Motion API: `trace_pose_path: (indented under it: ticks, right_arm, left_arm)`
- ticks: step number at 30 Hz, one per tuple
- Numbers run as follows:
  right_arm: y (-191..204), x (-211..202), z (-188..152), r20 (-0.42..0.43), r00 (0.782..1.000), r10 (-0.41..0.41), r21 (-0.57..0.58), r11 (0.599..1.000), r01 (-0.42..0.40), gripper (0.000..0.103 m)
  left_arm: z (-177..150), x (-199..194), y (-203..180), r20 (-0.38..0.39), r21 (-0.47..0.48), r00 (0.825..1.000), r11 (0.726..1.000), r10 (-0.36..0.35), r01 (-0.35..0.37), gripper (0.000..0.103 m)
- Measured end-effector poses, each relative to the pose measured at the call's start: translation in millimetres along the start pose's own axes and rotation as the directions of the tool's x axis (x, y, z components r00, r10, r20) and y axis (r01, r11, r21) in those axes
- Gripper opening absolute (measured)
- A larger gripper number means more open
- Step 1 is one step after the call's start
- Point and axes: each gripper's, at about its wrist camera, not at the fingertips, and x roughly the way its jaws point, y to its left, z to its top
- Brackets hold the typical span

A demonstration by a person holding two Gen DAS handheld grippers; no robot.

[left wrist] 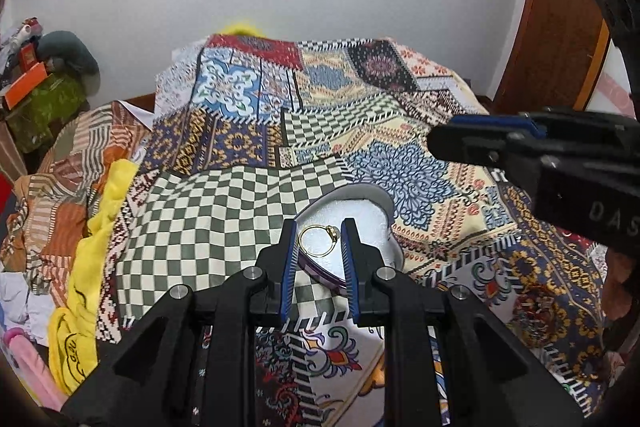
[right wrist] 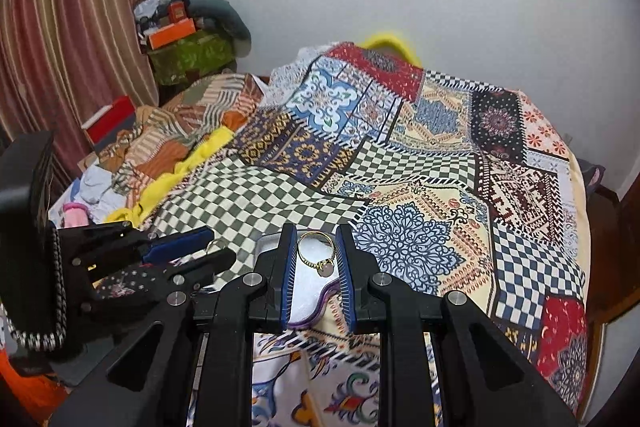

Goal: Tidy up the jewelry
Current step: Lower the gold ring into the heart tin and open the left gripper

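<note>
Gold ring (left wrist: 331, 229): location and grip state?
(Trainee)

It spans the gap between the pads of the left gripper (left wrist: 320, 227). The jaws are closed down to the ring's width and the band touches both pads, so I read it as clamped. It hangs just above the white foam of the open jewelry box (left wrist: 360, 191), which lies on the patchwork bedspread (left wrist: 224, 203).
(Technician)

And the right side?
(Trainee)

The right gripper (right wrist: 316, 231) is set the same way. Its jaws are narrowed onto a pink-stone ring (right wrist: 325, 269), with the stone pointing down toward the box's foam.
(Technician)

Handling characteristics?
(Trainee)

Both rings are probably very light, rigid and smooth. A thin metal band gives the ribbed pads little contact, so it may pivot or slip out sideways. The stone settings are the delicate part. Hold across the band's width, as shown, and keep the pads off the stone. Use moderate squeeze only, since a thin band could bend out of round.
(Technician)

Release guidance?
(Trainee)

Lower each ring until it is close to the foam before opening. A dropped ring may roll, and it would be hard to find on this busy fabric.
(Technician)
</note>
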Motion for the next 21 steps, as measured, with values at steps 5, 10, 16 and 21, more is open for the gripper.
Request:
trace_pose_path:
  ticks: [5, 10, 16, 21]
  right_arm:
    - [-3, 22, 3, -0.057, 0.998, 0.015, -0.006, 1.000, -0.016, 0.018]
    - [-7, 49, -1, -0.159, 0.985, 0.070, 0.002, 0.997, -0.071, 0.018]
    - [-15, 66, -2, -0.218, 0.971, 0.099, 0.032, 0.995, -0.094, 0.018]
    - [-16, 77, -1, -0.252, 0.961, 0.111, 0.037, 0.994, -0.105, 0.018]
  left_arm:
    - [-2, 24, 1, -0.044, 0.005, 0.999, 1.000, 0.004, -0.004, 0.021]
    - [-3, 43, 4, -0.087, -0.002, 0.996, 1.000, -0.017, 0.017, 0.021]
    - [-3, 57, 2, -0.126, -0.016, 0.989, 0.997, -0.073, 0.071, 0.021]
    - [-4, 63, -3, -0.137, 0.001, 0.988, 0.997, -0.074, 0.074, 0.021]
